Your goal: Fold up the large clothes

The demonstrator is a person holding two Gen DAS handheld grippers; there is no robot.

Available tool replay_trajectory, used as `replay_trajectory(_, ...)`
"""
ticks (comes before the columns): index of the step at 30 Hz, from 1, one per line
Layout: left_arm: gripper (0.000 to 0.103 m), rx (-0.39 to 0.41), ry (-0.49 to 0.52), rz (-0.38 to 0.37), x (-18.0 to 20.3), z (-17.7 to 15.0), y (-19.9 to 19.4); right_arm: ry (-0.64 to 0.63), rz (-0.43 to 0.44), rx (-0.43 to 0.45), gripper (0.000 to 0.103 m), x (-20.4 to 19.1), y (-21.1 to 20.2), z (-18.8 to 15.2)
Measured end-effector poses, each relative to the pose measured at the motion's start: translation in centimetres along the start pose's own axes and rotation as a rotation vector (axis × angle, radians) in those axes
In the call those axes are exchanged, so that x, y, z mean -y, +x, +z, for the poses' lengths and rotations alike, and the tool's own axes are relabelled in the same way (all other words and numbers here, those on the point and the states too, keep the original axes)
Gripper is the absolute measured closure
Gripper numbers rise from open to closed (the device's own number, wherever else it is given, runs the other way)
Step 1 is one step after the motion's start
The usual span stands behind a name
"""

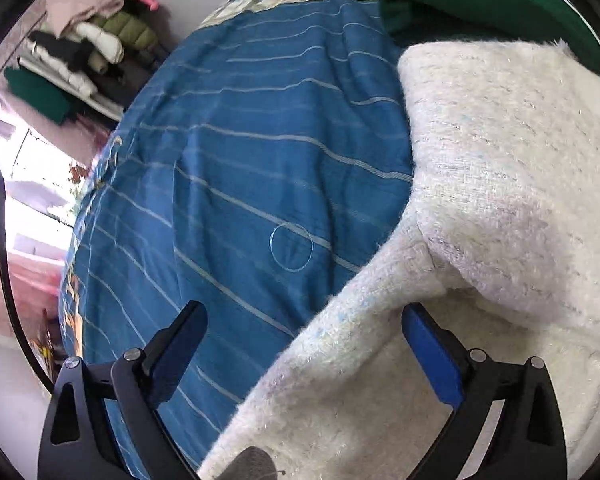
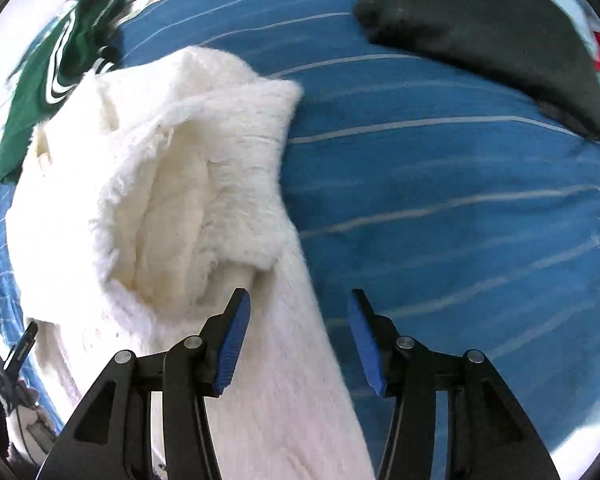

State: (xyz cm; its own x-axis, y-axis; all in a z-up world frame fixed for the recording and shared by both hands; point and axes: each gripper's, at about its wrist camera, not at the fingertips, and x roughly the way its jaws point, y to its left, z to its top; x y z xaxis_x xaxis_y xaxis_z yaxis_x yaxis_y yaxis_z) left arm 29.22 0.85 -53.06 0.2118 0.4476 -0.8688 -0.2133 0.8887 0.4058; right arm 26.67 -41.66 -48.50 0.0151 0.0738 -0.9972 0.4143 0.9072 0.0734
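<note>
Fluffy white garment on the striped blue bedspread, both your grippers over it.

The blue bedspread (image 1: 236,168) fills most of each frame; your white garment (image 2: 172,184) lies bunched at centre left of the right wrist view, a long strip running down to the bottom edge. A dark garment (image 2: 488,36) sits upper right, a green one (image 2: 60,76) upper left (partly under the white). Your left gripper (image 1: 304,340) stands wide open, clasping nothing; your right gripper (image 2: 298,320) is half open over the strip's edge, pads not pressing it.
</note>
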Motion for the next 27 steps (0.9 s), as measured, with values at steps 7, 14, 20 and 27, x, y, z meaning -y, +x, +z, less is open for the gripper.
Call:
replay_trajectory(7, 0.0, -0.01, -0.034, -0.093, 0.5, -0.2, 4.1, 0.207, 0.375, 0.109, 0.05, 0.2, -2.5, 1.0)
replay_trajectory(14, 0.0, -0.056, -0.135, -0.241, -1.3, -0.4, 5.0, 0.129, 0.435, -0.009, 0.098, -4.5, 2.9, 5.2)
replay_trajectory(20, 0.0, -0.068, -0.148, -0.187, -3.2, -1.9, 1.5, 0.05, 0.347, 0.265, 0.1, -5.1, -4.8, 6.3)
replay_trajectory(27, 0.0, -0.056, -0.151, -0.169, -3.9, -2.5, -2.9, 0.176, 0.181, 0.075, 0.098, 0.8, -2.1, 5.4)
